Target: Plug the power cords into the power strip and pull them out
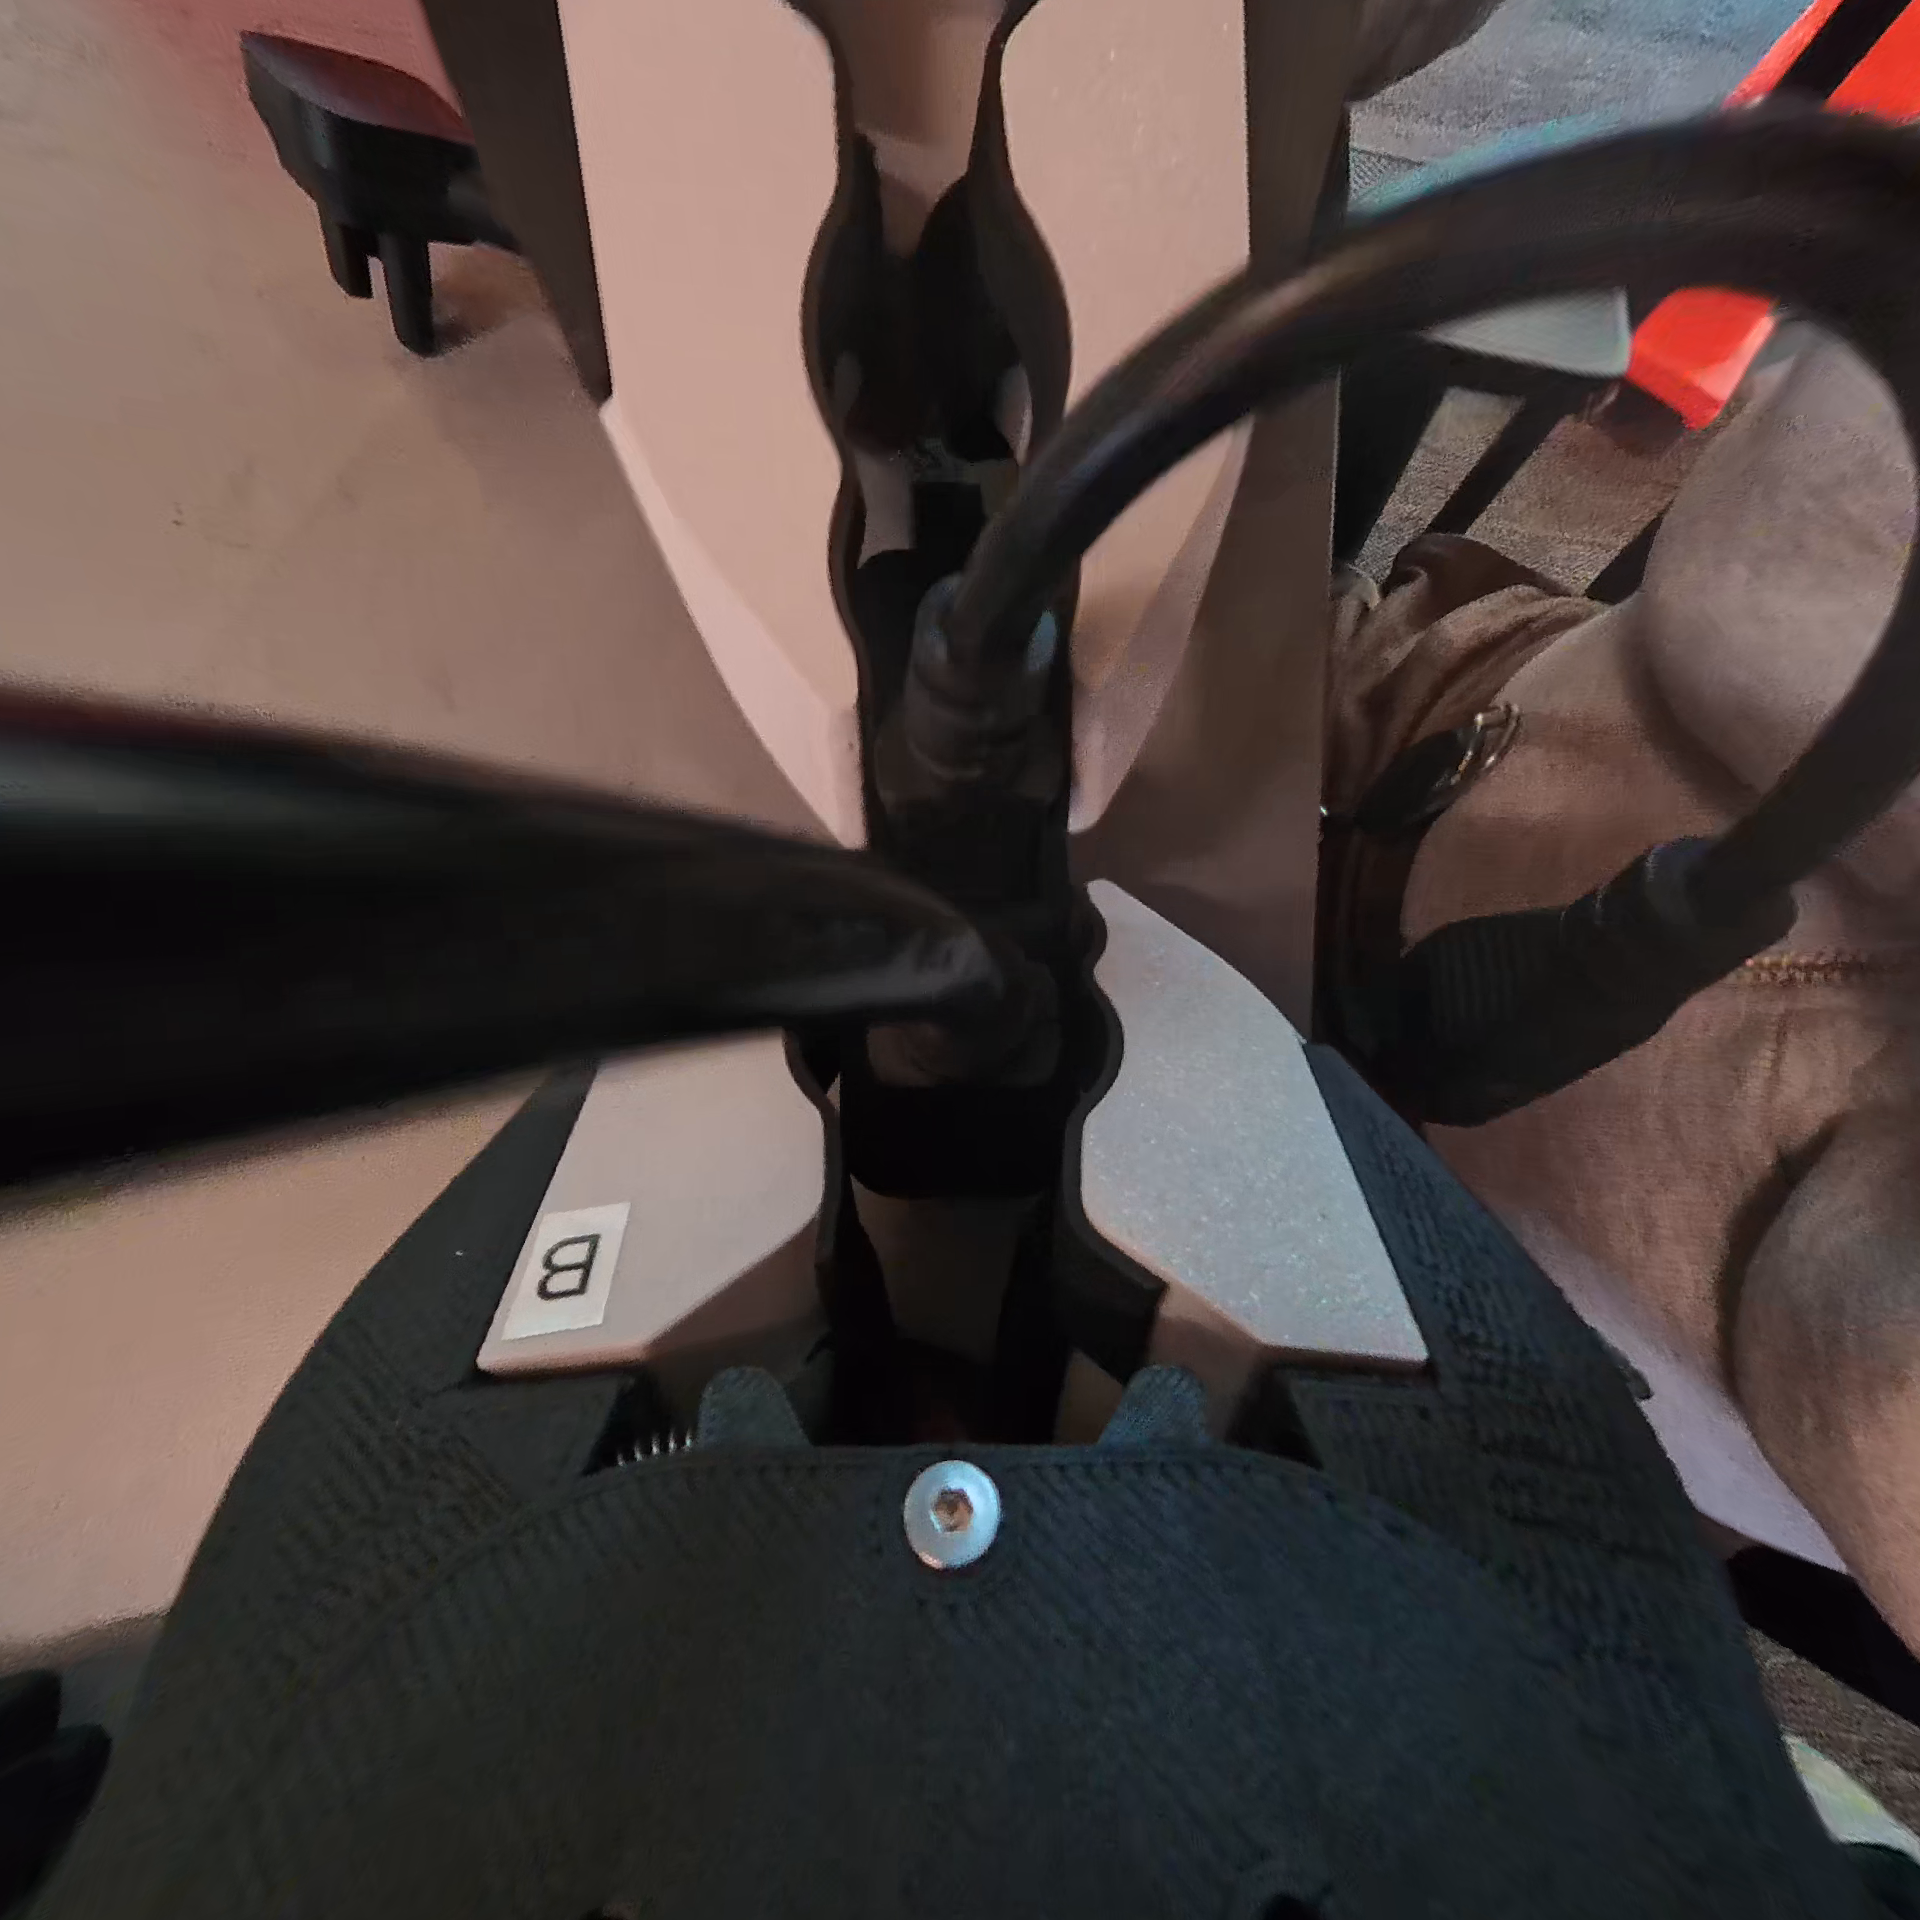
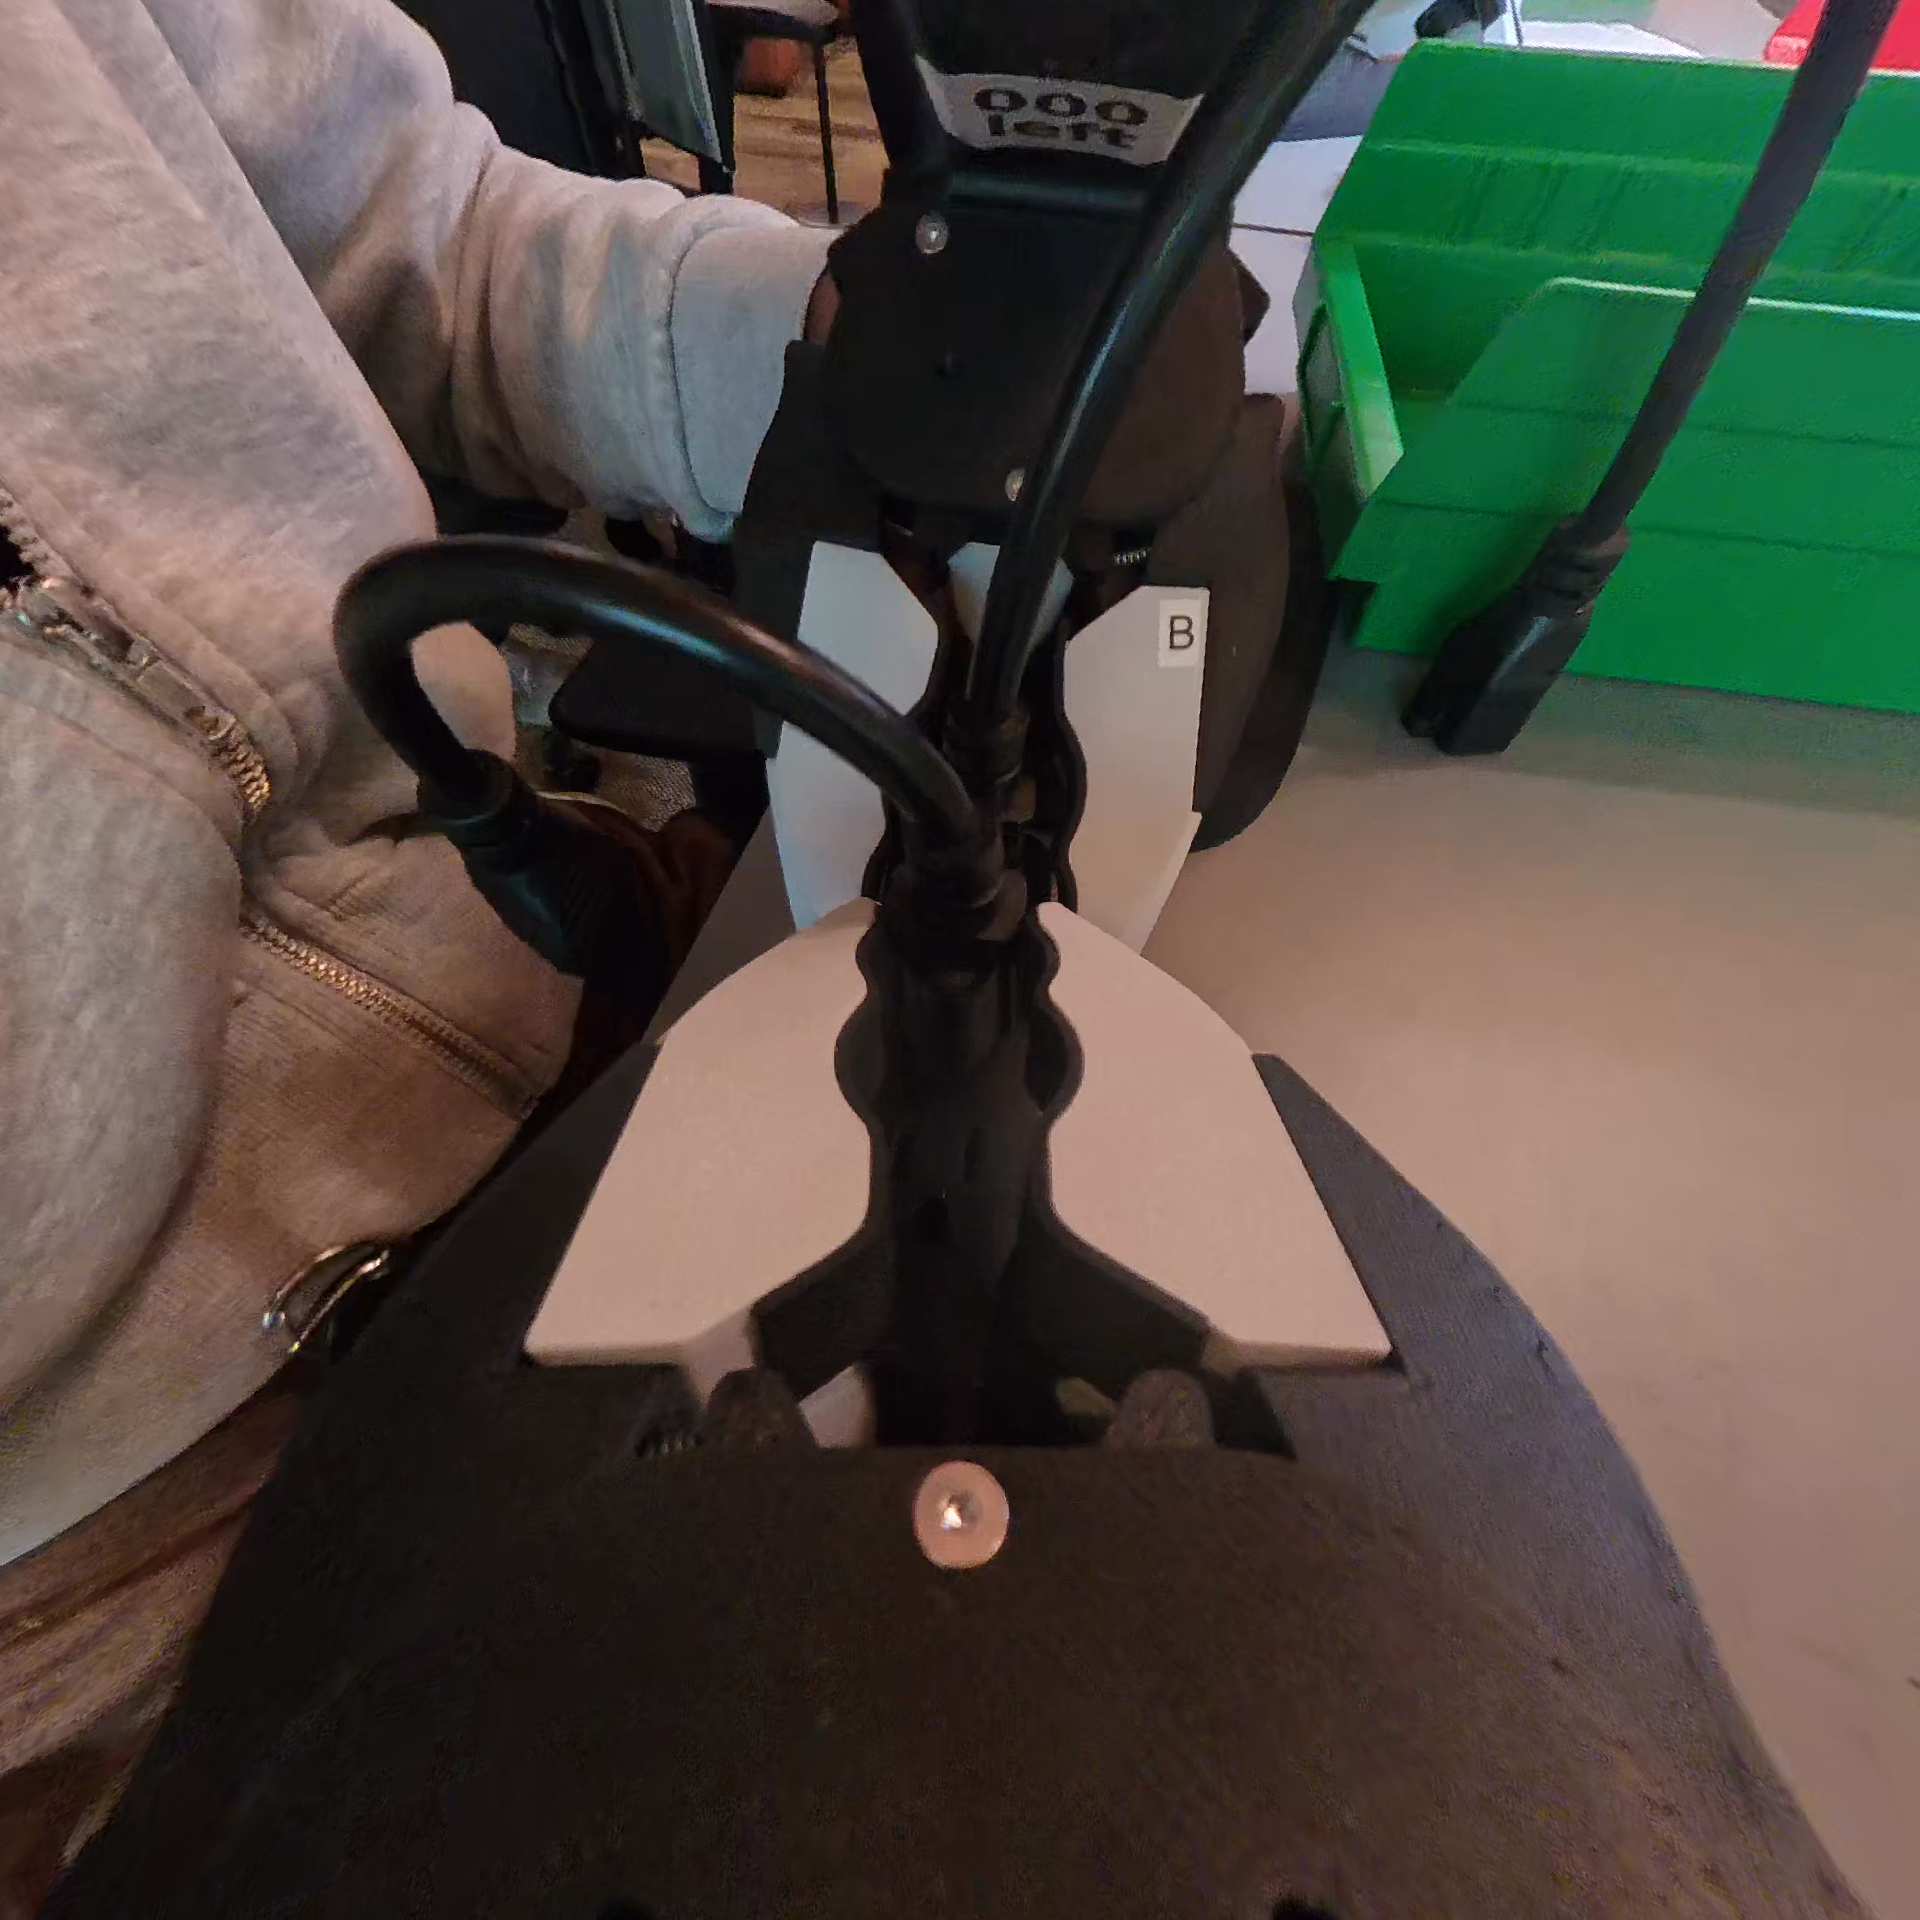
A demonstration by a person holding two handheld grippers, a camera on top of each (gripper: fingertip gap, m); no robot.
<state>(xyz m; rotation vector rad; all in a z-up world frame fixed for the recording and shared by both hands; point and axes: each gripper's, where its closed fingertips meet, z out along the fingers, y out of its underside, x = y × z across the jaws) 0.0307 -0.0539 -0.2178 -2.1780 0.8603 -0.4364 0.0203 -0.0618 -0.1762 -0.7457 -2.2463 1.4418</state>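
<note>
My left gripper [image 1: 985, 935] and right gripper [image 2: 956, 914] face each other tip to tip above a beige table [image 2: 1558, 1143]. Both are shut on black power cords [image 1: 1299, 301] bunched between them. The right gripper also shows in the left wrist view [image 1: 966, 821], and the left gripper in the right wrist view [image 2: 987, 831]. One cord loops towards the person and ends in a black connector [image 2: 509, 831], which also shows in the left wrist view [image 1: 1558, 966]. A loose black plug [image 1: 353, 197] with prongs lies on the table. No power strip shows in either view.
A person in a grey zip hoodie [image 2: 156, 727] stands close on the left of the right wrist view. Green plastic bins [image 2: 1662, 416] stand at the back right, with another black plug and cord [image 2: 1507, 644] in front of them. Something red [image 1: 1694, 353] lies beyond the table. Both grippers' tips are close together, under 4 cm apart.
</note>
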